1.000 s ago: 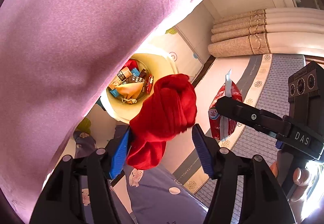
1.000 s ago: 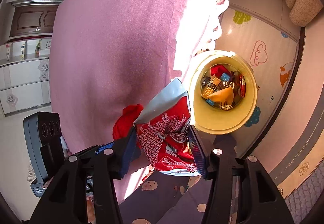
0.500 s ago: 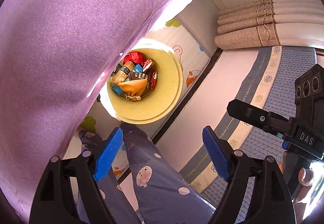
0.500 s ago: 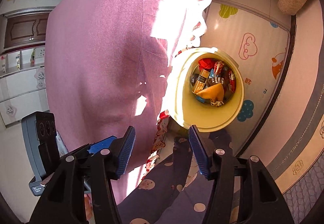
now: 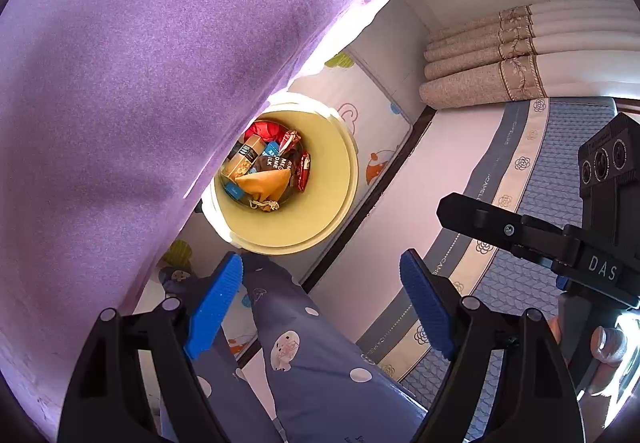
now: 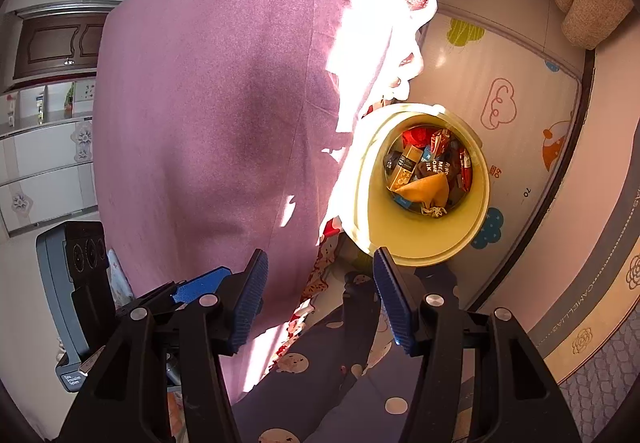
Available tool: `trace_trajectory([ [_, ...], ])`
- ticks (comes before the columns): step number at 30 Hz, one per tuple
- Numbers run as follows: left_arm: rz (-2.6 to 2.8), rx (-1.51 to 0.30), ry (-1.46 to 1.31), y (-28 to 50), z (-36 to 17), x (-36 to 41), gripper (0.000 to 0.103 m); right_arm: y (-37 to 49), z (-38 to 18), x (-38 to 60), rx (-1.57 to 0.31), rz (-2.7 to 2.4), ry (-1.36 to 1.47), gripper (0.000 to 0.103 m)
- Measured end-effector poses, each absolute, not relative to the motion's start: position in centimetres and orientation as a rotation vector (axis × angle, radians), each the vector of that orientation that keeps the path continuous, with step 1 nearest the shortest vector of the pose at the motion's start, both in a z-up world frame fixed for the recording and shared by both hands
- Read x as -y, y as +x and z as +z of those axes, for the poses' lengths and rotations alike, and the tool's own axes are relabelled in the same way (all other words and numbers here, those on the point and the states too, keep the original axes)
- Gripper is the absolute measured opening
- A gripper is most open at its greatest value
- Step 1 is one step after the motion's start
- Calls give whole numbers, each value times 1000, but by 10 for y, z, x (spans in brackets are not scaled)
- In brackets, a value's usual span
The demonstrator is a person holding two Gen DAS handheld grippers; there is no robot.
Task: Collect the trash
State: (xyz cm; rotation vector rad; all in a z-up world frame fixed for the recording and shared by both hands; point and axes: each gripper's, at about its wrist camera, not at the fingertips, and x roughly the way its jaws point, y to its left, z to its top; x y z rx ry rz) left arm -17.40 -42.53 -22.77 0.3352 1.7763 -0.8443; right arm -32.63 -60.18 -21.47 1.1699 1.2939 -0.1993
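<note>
Since both grippers are empty and the bin already holds a pile of wrappers, this looks like a point just after a drop-off, judging only from how things lie.

Going left to right in the left wrist view: a big purple cushion (image 5: 152, 91) fills the left side. Next to it, below its edge, sits the yellow bin (image 5: 340, 179) on a play mat (image 5: 376, 115). Inside the bin: a red crumpled piece (image 5: 264, 131), a tan box (image 5: 246, 159), a brown wrapper (image 5: 280, 163), an orange pouch (image 5: 264, 183), a red packet (image 5: 305, 171). The left gripper (image 5: 320, 299) hangs above and short of the bin, jaws spread wide, nothing between them, only a leg in spotted trousers (image 5: 312, 355) below. Further right, a patterned mattress (image 5: 532, 179) and rolled bedding (image 5: 500, 67), then the right gripper's outer finger at the far right edge.

Right wrist view: the left gripper's body at far left, cushion, then the right gripper (image 6: 318, 295), jaws apart at a middling width, empty too. Bin is up and right of it. A red-and-white patterned thing (image 6: 320, 279) shows under the cushion edge; cannot tell if it is trash or fabric.

Done: several pieces are in the bin. Left: no loose trash is clearly visible on the mat or mattress here, so either the job is nearly finished or the rest lies out of view.
</note>
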Motion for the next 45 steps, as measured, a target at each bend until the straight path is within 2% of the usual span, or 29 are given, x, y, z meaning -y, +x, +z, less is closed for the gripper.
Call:
trace_trajectory([
  [15, -662, -1686, 173, -135, -195, 344, 81, -261, -183, 548, -1370, -57, 981, 54],
  [29, -306, -1551, 38, -120, -149, 210, 86, -163, -135, 413, -1405, 197, 632, 54],
  [43, -145, -1463, -116, -130, -95, 133, 90, -147, -83, 344, -1384, 319, 495, 56],
  [45, -130, -1444, -120, -130, -85, 127, 92, -147, -73, 339, -1373, 326, 493, 60],
])
